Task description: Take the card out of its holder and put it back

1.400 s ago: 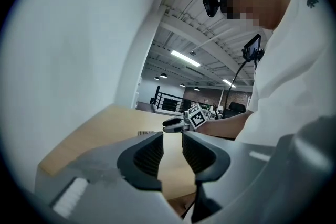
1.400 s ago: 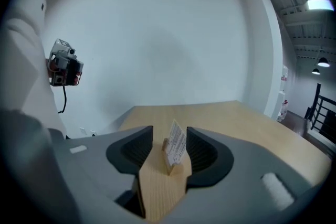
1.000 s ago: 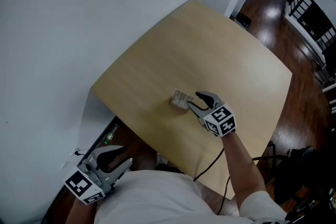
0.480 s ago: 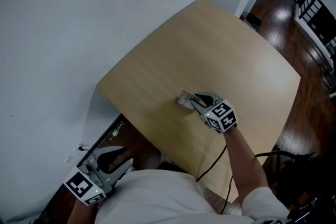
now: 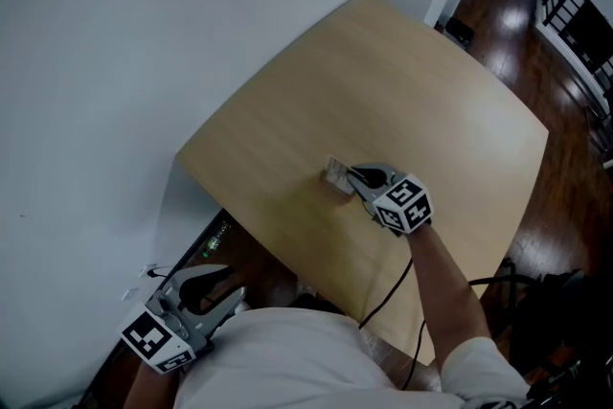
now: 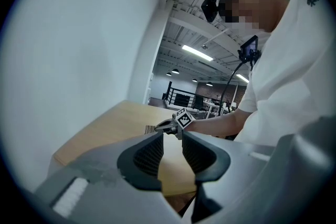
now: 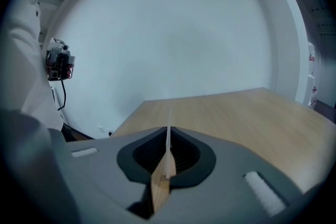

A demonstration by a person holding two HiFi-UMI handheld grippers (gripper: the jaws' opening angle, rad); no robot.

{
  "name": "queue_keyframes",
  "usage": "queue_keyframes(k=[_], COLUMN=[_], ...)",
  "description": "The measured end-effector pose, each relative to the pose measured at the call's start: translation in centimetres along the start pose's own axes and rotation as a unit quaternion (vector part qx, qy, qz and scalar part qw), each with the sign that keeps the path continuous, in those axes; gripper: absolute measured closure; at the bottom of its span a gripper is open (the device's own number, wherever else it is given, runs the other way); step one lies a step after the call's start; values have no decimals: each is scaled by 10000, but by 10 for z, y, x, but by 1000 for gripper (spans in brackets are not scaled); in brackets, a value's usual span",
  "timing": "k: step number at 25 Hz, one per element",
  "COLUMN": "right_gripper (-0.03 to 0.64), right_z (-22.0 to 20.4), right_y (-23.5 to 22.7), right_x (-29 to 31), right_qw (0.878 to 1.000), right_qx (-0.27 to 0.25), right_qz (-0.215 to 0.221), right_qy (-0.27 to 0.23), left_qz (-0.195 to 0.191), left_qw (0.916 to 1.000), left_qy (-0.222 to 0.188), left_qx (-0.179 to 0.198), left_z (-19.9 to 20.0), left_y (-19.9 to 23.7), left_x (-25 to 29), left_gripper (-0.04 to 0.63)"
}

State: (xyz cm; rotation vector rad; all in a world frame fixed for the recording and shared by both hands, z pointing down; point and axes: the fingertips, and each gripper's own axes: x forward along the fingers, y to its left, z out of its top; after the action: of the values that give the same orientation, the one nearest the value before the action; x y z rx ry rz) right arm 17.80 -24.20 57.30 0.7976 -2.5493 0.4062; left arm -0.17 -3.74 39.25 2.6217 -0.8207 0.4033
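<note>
reaching in over the near edge of a pale wooden table with a bare right forearm, white sleeve bunched at the elbow, wrist in line with the arm. pointing the grey two-jaw right gripper toward the table's middle, black-and-white marker cube turned upward. pinching a thin white card, seen edge-on and upright, between jaws pressed fully together. touching at the jaw tips a small pale card holder that stands on the table near its middle; cannot tell from overhead whether the card sits in the holder or clear of it. holding the grey left gripper low, off the table's near left corner and below its top, close beside a white shirt, tips aimed back toward the table. showing ribbed black pads set apart, with nothing between them but a far view of the tabletop and the other arm. framed by a plain white wall along the table's far left edge and a dark wooden floor beyond its right side.
</note>
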Motion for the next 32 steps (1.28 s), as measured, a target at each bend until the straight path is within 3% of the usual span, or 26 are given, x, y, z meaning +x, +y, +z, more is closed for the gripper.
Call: queue_keyframes(k=[9,19,26,32], right_gripper=[595,595,595,596], right_z=[16,57,84,91], right_y=[2,18,58,118], right_x=[-17,-48,-74,-83], right_qw=[9996,9975,9945,9925], right_qx=[-39,-440,-730,-924], right_qz=[-140,-351,-519,-615], right_qy=[-226,-439,-534,-509], left_qz=[-62,-175,-368,-600], left_qw=[10000,9996,9984,9969], left_qy=[-15,-229,-421,-498], left_qx=[-13,-42,39,139], left_z=[-6,-11,-14,-23], left_y=[-5,-6,-8,-10], left_x=[-4,-14,-34,-65], left_gripper=[476,476,476,476])
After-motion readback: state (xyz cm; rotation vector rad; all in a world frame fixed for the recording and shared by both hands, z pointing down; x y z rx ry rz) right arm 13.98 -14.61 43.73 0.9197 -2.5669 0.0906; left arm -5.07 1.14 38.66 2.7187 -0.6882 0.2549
